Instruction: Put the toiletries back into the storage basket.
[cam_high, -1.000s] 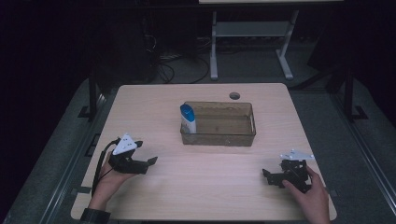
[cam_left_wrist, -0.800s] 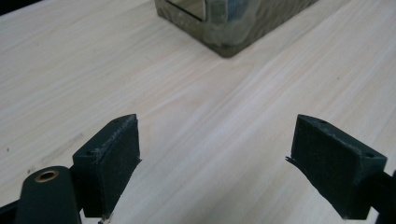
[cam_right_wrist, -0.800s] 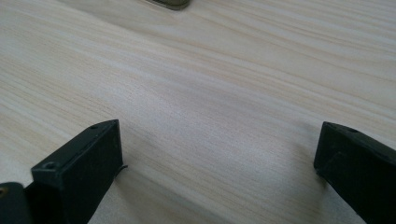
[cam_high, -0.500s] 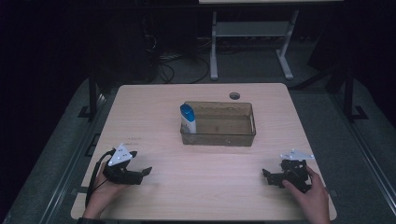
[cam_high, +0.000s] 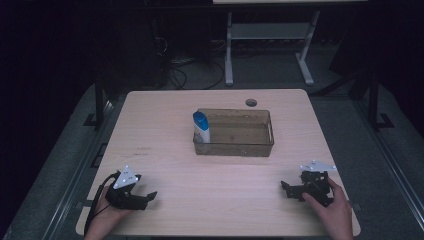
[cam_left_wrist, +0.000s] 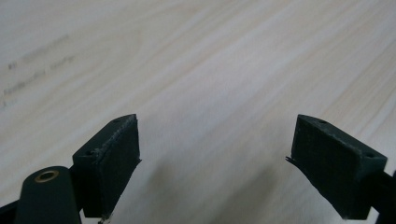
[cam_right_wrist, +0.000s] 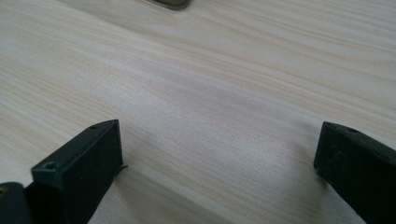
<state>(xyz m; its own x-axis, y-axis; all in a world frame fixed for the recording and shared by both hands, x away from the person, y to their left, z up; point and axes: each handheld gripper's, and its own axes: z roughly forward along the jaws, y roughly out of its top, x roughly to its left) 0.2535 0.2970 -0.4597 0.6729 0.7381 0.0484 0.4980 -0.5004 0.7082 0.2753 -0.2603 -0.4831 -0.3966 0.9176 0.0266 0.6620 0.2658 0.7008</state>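
Bottle (cam_high: 201, 126) upright in bin's (cam_high: 260, 148) left end, grippers apart.

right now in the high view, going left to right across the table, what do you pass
left gripper → blue-capped bottle standing at the left end of the clear bin → right gripper
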